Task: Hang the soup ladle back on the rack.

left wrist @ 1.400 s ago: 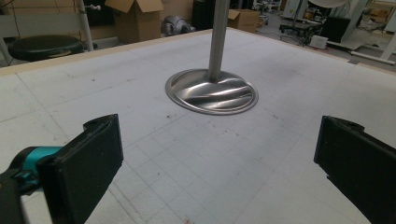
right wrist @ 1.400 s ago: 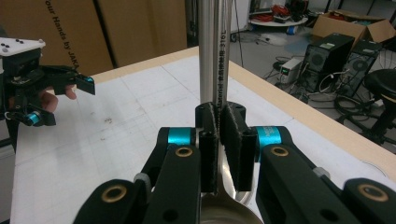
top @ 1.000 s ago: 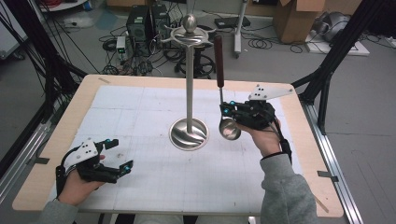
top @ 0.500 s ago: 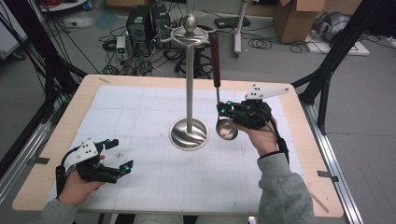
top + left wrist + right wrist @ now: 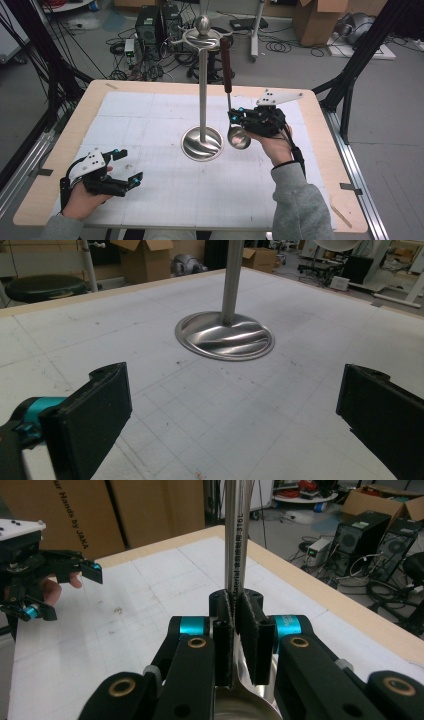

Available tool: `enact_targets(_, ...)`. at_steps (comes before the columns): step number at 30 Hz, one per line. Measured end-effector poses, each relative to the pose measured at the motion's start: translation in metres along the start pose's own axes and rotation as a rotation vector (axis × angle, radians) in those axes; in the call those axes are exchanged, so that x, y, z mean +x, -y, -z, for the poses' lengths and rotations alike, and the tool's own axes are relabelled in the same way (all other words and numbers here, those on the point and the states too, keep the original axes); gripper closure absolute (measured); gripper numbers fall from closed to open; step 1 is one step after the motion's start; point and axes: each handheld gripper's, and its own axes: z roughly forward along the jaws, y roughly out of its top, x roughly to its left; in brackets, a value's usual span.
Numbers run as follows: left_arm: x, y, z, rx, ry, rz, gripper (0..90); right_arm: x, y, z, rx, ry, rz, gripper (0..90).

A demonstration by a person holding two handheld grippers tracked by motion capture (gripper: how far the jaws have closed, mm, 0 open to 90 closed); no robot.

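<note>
A steel ladle (image 5: 239,137) with a dark brown handle stands upright just right of the metal stand (image 5: 202,90). Its handle top reaches up near the stand's hooked ring. My right gripper (image 5: 233,116) is shut on the ladle's thin steel shaft just above the bowl. In the right gripper view the pads (image 5: 223,630) clamp the shaft (image 5: 235,540) from both sides. My left gripper (image 5: 129,164) rests low at the table's front left, open with nothing between its fingers. In the left gripper view the black jaws of that gripper (image 5: 235,405) stand wide apart and face the stand's round base (image 5: 225,335).
A white gridded mat (image 5: 150,120) covers the wooden table (image 5: 320,130). The stand's base (image 5: 202,143) sits at the middle of the mat. Beyond the far edge are computer cases (image 5: 150,22), cables and cardboard boxes (image 5: 315,20). Black frame legs rise at both sides.
My right gripper has shifted a little to the left with the ladle, bringing it closer to the stand's pole. The left gripper has stayed put.
</note>
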Motion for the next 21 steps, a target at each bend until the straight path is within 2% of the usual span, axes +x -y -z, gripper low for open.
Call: enact_targets(21,-0.0003,0.0,0.0002,0.001,0.0,0.0,1.9,-0.0001,-0.0005,-0.0093,0.015,-0.001,-0.001,84.3)
